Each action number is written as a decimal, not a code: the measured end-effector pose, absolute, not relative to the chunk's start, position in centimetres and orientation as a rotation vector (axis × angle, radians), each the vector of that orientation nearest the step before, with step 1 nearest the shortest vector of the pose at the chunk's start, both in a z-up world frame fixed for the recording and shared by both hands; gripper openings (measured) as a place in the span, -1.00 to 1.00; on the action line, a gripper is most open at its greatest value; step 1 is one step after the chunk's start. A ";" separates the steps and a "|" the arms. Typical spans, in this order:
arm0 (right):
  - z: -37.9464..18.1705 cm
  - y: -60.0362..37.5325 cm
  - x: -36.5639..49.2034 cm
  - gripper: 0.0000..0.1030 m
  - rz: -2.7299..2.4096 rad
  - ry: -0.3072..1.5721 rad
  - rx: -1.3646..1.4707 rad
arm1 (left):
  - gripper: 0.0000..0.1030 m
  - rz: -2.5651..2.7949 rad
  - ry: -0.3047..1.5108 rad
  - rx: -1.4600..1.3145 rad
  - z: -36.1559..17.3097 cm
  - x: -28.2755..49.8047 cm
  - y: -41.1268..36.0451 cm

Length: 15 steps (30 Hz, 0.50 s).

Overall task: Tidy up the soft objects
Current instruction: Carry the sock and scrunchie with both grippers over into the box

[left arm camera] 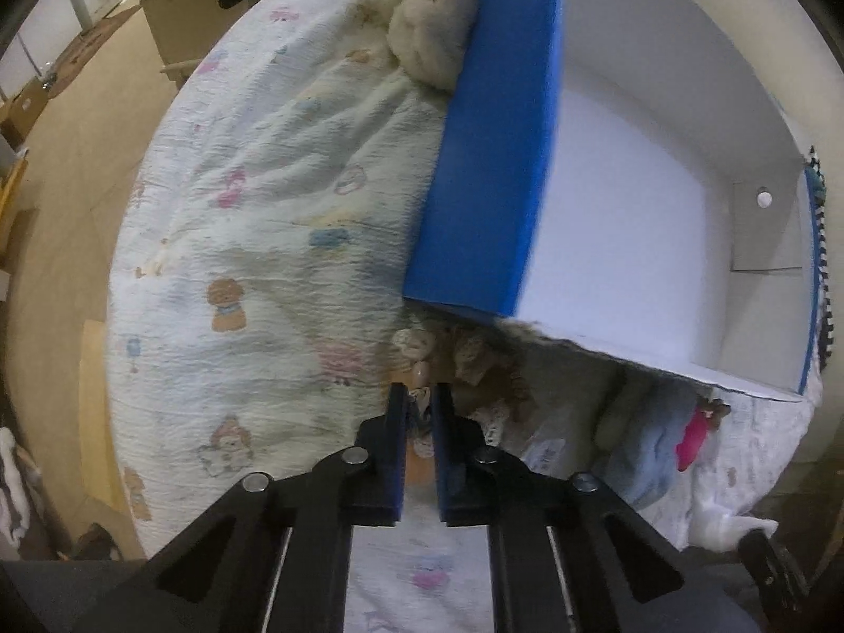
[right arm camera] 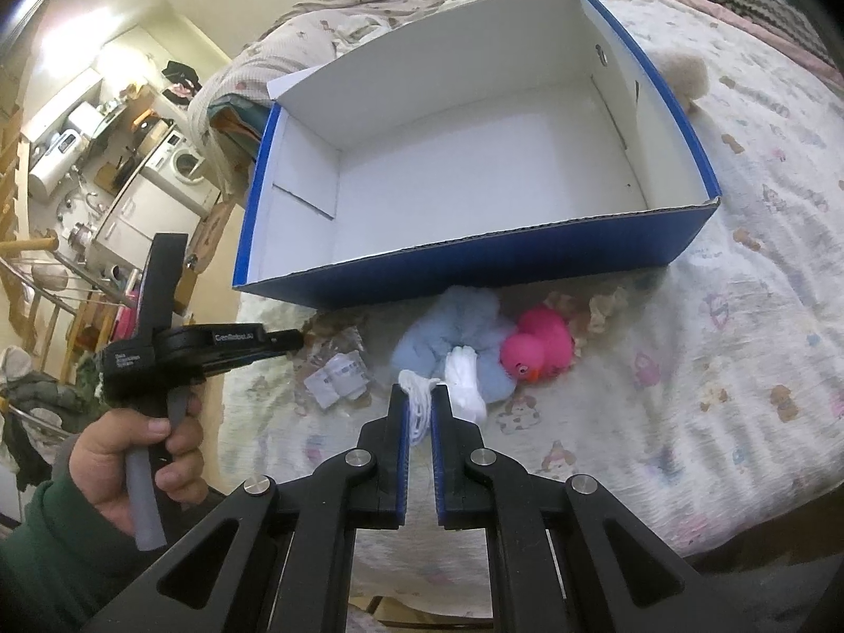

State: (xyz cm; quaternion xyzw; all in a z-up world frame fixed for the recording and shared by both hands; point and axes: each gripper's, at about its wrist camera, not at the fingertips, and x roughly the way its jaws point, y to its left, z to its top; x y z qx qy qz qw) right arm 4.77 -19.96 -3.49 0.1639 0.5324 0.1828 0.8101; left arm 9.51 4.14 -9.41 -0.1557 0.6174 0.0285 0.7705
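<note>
An open blue box with a white inside (right arm camera: 475,179) lies on the bed; it also shows in the left wrist view (left arm camera: 496,169). My left gripper (left arm camera: 420,395) is shut on a small brown lace-trimmed doll (left arm camera: 475,369) just in front of the box's near corner. My right gripper (right arm camera: 420,395) is shut on a white yarn bundle (right arm camera: 464,385) in front of the box. A light blue fluffy toy (right arm camera: 453,337) and a pink rubber duck (right arm camera: 538,348) lie beside the yarn. A beige plush (left arm camera: 427,37) lies beyond the box.
A printed quilt (left arm camera: 264,211) covers the bed. A small wrapped packet (right arm camera: 340,374) lies left of the blue toy. The left hand-held gripper (right arm camera: 174,348) shows in the right wrist view. A washing machine (right arm camera: 179,163) and kitchen clutter stand far left.
</note>
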 end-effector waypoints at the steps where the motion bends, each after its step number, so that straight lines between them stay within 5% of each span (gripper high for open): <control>1: -3.7 -19.8 4.9 -0.83 0.388 1.139 0.350 | -0.88 0.055 1.332 -0.340 -9.2 9.5 4.0; 15: -3.0 -19.8 4.6 -0.83 0.410 1.098 0.378 | -0.90 0.005 1.090 -0.263 -1.5 3.9 3.8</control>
